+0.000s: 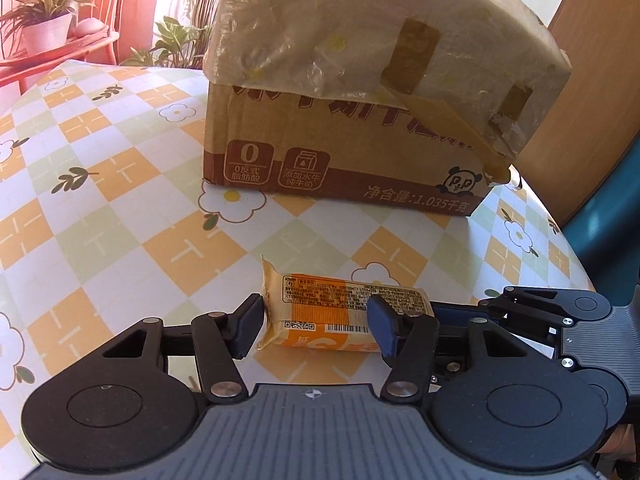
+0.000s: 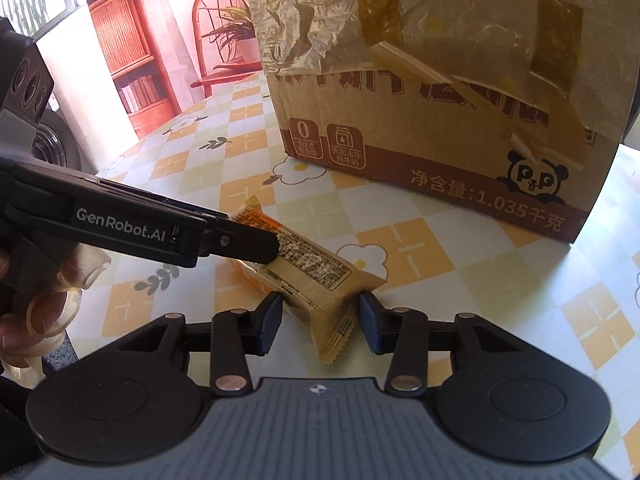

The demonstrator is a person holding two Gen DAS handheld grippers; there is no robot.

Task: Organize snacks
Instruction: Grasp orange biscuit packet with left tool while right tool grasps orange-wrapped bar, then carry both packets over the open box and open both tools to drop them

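An orange and tan wrapped snack bar lies on the checked tablecloth in front of a cardboard box. My left gripper straddles the bar's left part; its jaws stand apart at the bar's sides, with the left pad close to the crimped end. In the right wrist view the same bar lies between the open jaws of my right gripper, at its crimped near end. The left gripper reaches in from the left over the bar's far end. The right gripper's linkage shows in the left wrist view.
The box has a plastic sheet taped over its top and a flap hanging down its front. The tablecloth has flowers and orange squares. A plant shelf and chair stand behind. The table's right edge is near.
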